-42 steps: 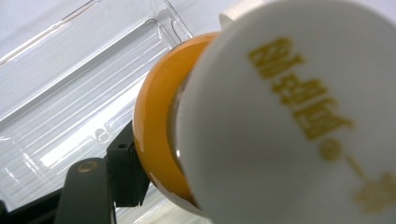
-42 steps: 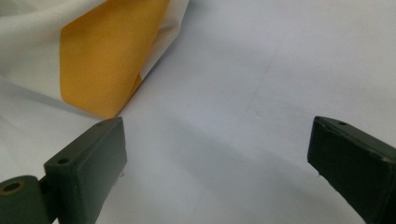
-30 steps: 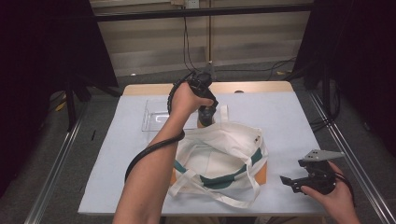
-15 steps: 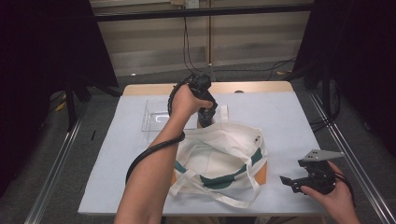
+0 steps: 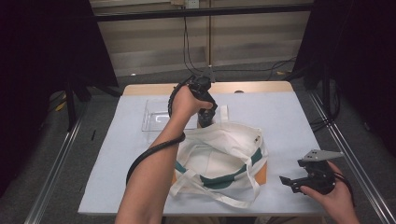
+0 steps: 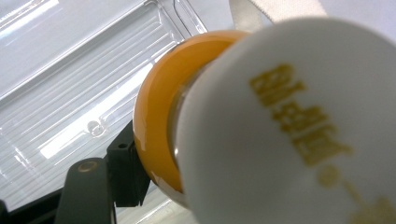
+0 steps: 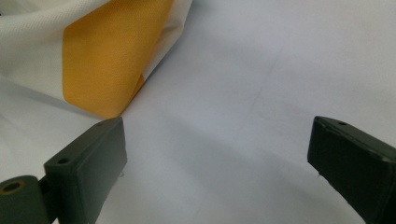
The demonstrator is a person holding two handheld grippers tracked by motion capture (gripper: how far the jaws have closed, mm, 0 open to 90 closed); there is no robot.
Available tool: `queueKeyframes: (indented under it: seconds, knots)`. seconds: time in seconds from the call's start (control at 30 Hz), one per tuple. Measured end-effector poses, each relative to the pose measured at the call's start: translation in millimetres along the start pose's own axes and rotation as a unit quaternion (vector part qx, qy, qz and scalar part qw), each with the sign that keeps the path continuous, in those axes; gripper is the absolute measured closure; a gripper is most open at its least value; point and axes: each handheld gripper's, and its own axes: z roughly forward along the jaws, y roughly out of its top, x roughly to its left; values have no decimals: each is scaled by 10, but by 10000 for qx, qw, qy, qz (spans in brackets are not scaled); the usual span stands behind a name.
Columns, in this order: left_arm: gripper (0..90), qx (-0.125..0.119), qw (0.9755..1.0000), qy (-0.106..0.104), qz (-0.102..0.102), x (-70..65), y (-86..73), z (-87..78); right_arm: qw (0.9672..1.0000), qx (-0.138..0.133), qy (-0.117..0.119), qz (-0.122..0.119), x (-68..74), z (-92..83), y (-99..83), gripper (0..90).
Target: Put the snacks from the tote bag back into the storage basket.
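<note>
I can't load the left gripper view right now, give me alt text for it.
Close up, the left gripper holds a white bottle with gold lettering and an orange band, one black jaw at lower left. Behind lies a clear ribbed plastic tray.

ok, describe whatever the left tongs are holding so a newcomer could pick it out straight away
Start at the white tote bag with green and orange trim in the middle of the table. Just beyond its far rim, beside the clear plastic tray, the left tongs are shut on a small container. It has a glossy orange body and a white end with gold print, unlike anything nearby.
</note>
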Motion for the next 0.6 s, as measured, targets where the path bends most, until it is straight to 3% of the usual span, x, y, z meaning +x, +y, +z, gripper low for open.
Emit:
queueKeyframes:
  seconds: [0.3,0.4,0.6]
  knots:
    - [315,9,9999,23,-116,-31,-7,61,10000,-2,1,13,0,-2,-1,43]
    - [315,37,10000,33,-10,-18,-2,78,10000,7,2,2,0,1,-1,43]
    - [315,50,10000,20,17,-9,-6,86,10000,5,4,3,1,0,-2,43]
